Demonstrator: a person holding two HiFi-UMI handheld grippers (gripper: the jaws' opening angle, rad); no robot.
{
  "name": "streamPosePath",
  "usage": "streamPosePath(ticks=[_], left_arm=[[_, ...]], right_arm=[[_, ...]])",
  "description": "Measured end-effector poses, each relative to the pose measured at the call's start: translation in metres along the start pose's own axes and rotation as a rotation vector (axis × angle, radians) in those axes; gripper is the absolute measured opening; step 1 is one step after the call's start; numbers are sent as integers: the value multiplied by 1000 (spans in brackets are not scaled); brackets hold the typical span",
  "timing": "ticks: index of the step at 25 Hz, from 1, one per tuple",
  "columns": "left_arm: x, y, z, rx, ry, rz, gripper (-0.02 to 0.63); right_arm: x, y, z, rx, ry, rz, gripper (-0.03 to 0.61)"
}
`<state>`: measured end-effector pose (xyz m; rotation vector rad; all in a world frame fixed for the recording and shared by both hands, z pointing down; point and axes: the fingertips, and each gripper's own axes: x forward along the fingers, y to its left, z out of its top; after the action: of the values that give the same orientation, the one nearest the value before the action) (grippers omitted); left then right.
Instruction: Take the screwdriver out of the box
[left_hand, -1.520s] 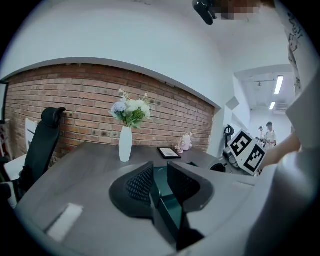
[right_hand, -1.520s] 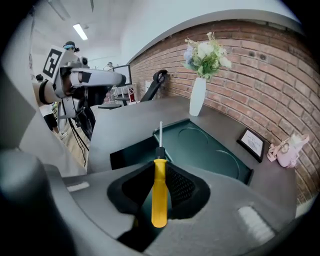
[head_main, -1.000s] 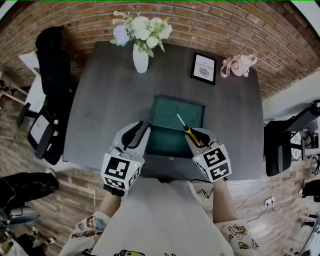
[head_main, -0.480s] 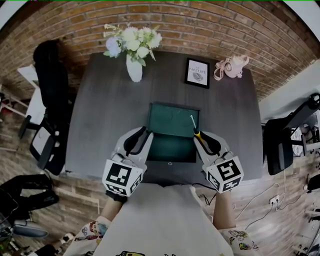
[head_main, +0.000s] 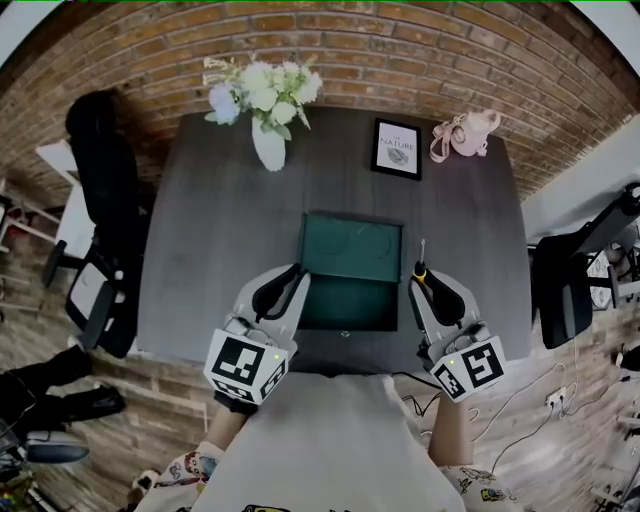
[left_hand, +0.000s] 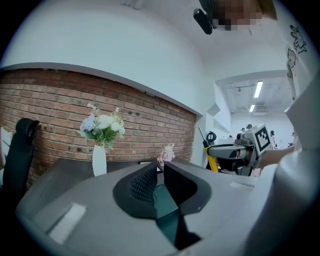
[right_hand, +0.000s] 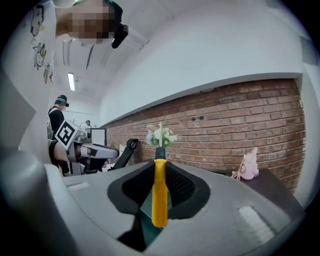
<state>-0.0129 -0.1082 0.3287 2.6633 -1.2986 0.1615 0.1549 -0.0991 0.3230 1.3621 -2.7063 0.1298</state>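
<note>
The screwdriver (head_main: 421, 270), with a yellow handle and thin metal shaft, is clamped between the pads of my right gripper (head_main: 432, 283). It sits just right of the open green box (head_main: 350, 300), clear of its edge. In the right gripper view the handle (right_hand: 159, 192) stands upright between the pads with the shaft pointing up. My left gripper (head_main: 287, 280) hovers at the box's left edge. Its jaws are closing, with a narrow gap and nothing between them (left_hand: 160, 172). The box's green lining shows bare.
On the dark table stand a white vase of flowers (head_main: 268, 140), a framed picture (head_main: 396, 148) and a pink toy (head_main: 465, 132) along the far side. Black chairs flank the table at the left (head_main: 95, 130) and right (head_main: 565, 290). A brick wall lies behind.
My right gripper carried the screwdriver from over the box out past its right edge, and the shaft turned from slanting left to pointing straight away. The left gripper's jaws narrowed.
</note>
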Motion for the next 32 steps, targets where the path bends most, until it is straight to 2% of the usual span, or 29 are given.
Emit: streamPosePath(ticks=[6,20,32], left_arm=[[0,-2,1,-6,-8,-22,-1],[-9,3,-16,-19,13,-10,2],[-15,10,-17,-35,10,16,2]], right_arm=[[-5,4,2,-15,-21,9,74],[-5,14,-13,75,-51,8,72],[-1,16,-12,74,-37,12,72]])
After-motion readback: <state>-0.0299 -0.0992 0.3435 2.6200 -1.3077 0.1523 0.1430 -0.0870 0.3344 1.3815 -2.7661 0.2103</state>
